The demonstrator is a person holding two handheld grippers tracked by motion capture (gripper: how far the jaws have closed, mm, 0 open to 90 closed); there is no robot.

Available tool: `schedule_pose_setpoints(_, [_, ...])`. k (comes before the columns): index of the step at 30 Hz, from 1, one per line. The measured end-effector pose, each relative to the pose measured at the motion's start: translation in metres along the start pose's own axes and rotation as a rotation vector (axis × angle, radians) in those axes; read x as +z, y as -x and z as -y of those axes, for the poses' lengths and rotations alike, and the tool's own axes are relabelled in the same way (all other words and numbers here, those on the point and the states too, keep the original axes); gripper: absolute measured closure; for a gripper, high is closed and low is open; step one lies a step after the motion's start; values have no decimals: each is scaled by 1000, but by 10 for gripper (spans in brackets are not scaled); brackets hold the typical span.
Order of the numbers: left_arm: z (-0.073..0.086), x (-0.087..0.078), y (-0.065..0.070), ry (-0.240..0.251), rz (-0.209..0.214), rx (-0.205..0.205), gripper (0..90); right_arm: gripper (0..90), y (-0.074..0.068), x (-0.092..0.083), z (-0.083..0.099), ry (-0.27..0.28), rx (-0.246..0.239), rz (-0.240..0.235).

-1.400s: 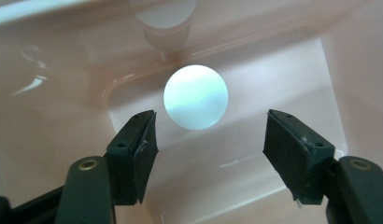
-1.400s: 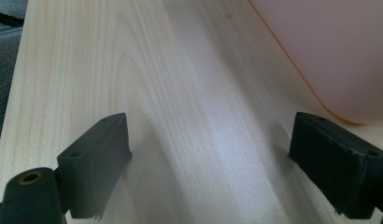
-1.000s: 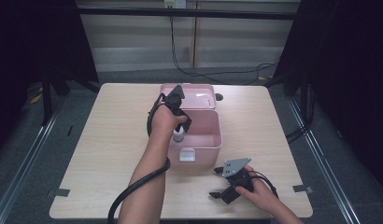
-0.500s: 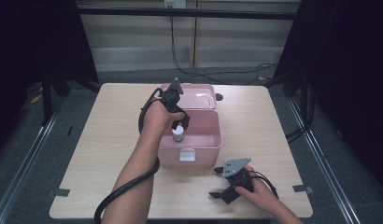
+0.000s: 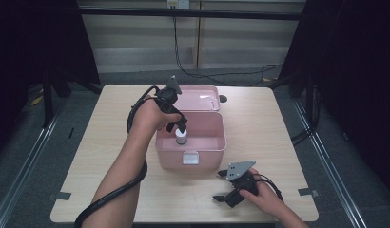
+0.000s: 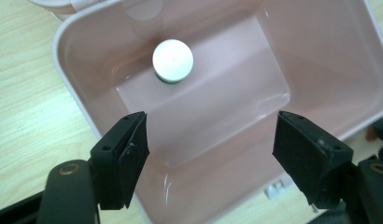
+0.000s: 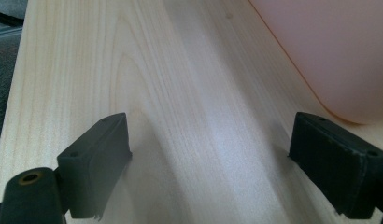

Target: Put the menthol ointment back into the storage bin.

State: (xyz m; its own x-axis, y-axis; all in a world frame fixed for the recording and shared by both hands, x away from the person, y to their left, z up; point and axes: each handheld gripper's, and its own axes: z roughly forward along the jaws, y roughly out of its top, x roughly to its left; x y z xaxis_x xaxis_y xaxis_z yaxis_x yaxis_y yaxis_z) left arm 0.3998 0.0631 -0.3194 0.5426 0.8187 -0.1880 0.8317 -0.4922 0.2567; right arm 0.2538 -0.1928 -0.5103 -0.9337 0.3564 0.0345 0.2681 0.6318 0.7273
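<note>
Left gripper (image 5: 180, 124): hangs over the open pink box (image 5: 217, 142), jaws pointing down into it, standing apart with nothing between the pads.
Small bottle (image 6: 172, 61): stands upright on the box floor, white cap facing up; in the left gripper view it sits beyond the jaw tips, nearer the left jaw's side, clear of both pads.
Box walls relative to the left jaws: the left jaw hangs over the rounded wall (image 6: 70, 79) on its side; the right jaw sits inside the basin's outline. Bare pink floor lies between the two jaws.
Box lid (image 5: 200, 99): folded back flat on the table behind the basin, beyond the left gripper.
Latch (image 5: 190, 157): white, on the front wall facing the person.
Right gripper (image 5: 231, 186): rests low on the wooden table (image 5: 112, 142) near the front edge, jaws spread wide and empty.
Ahead of the right jaws: open tabletop (image 7: 189, 116) between them; the box's rounded corner (image 7: 339, 60) lies just beyond the right jaw's tip, not touching it.
Table edge: runs past the left jaw in the right gripper view, with dark floor (image 7: 5, 37) beyond.
</note>
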Motion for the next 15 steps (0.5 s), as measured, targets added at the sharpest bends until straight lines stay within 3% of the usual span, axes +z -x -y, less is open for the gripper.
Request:
schedule_pose_setpoints(6, [9, -8, 0, -13, 9, 48, 262, 116, 0, 0, 0, 0, 0, 0])
schedule_pose_setpoints(15, [30, -24, -14, 6, 19, 64, 262, 116, 0, 0, 0, 3, -2, 1])
